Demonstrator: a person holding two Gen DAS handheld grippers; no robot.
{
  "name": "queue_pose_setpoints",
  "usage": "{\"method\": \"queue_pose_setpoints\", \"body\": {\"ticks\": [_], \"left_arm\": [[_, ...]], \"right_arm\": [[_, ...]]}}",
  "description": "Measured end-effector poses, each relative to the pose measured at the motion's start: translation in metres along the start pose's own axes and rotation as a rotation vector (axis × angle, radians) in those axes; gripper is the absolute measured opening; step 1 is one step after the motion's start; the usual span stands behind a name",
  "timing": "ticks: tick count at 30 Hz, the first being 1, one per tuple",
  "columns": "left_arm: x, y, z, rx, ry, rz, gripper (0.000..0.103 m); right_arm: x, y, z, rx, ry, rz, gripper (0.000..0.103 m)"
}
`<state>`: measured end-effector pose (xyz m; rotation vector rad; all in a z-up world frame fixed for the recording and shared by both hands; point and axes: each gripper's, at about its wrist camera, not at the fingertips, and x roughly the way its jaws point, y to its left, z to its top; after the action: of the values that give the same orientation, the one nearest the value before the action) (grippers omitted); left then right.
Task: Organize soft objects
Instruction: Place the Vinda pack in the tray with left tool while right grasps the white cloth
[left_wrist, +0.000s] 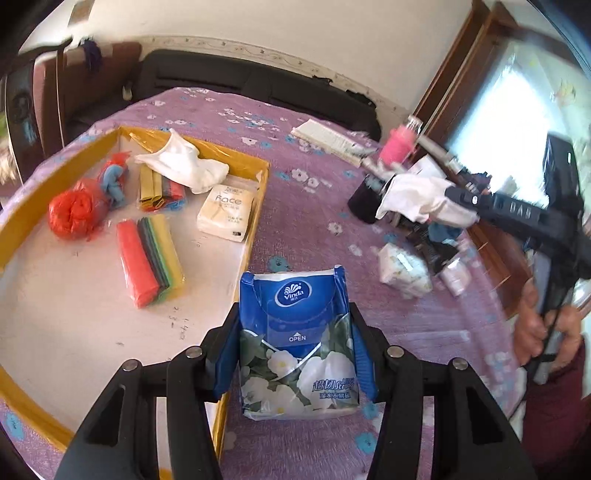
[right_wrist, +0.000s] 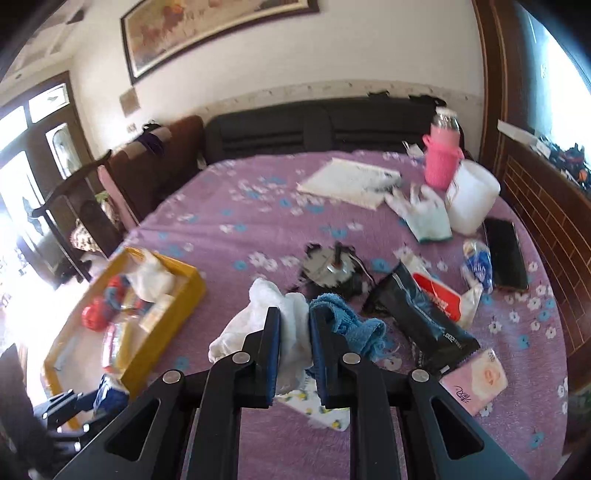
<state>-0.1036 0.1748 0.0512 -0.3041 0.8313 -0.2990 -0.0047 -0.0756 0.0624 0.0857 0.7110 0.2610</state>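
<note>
Two grippers were at work over a round table (right_wrist: 258, 206) covered in a purple flowered cloth. The left gripper (left_wrist: 295, 332) had its fingers clamped on the sides of a blue Vinda tissue pack (left_wrist: 297, 343), held upright just beside the right-hand wall of a yellow-walled tray (left_wrist: 255, 221). Inside the tray lay a white cloth (left_wrist: 184, 164), a red mesh ball (left_wrist: 75, 214), a red-and-blue knotted piece (left_wrist: 114, 181), two bundles of coloured sheets (left_wrist: 151, 254), and a cream tissue pack marked "Face" (left_wrist: 226, 212).

The right gripper (right_wrist: 293, 350) had its fingers drawn narrow around a bunched white cloth (right_wrist: 291, 325), which spilled out to the left of the fingers. Seen from the left wrist camera, that cloth (left_wrist: 417, 199) hung off the table surface, with the person's right hand (left_wrist: 546, 328) on the handle. A blue towel (right_wrist: 354, 321) lay just beside the right finger. Near it sat a black packet (right_wrist: 421, 314), a red-and-white pack (right_wrist: 443, 299), and a pink tissue pack (right_wrist: 476, 380). A small lemon-printed pack (right_wrist: 321, 410) lay beneath the fingers. Farther back were a white work glove (right_wrist: 424, 214), a white tub (right_wrist: 472, 195), a pink basket-like container (right_wrist: 441, 158), a dark phone (right_wrist: 504, 254) and a white board (right_wrist: 351, 181).
</note>
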Motion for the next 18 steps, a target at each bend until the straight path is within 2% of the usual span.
{"method": "queue_pose_setpoints", "body": {"ticks": [2, 6, 8, 13, 18], "left_arm": [[-0.012, 0.011, 0.003, -0.011, -0.029, 0.055, 0.052], [-0.039, 0.046, 0.008, -0.08, -0.073, 0.094, 0.052], [-0.051, 0.065, 0.011, -0.107, -0.099, 0.154, 0.052], [-0.055, 0.109, 0.02, -0.166, -0.09, 0.252, 0.052], [-0.041, 0.132, 0.032, -0.173, -0.049, 0.309, 0.052]], "right_arm": [[-0.008, 0.005, 0.002, -0.002, -0.018, 0.013, 0.017], [-0.015, 0.013, 0.003, 0.008, -0.022, 0.072, 0.017], [-0.016, 0.023, 0.002, 0.003, -0.015, 0.107, 0.017], [-0.01, 0.052, -0.001, -0.026, 0.011, 0.17, 0.018], [0.004, 0.084, -0.004, -0.065, 0.039, 0.212, 0.018]]}}
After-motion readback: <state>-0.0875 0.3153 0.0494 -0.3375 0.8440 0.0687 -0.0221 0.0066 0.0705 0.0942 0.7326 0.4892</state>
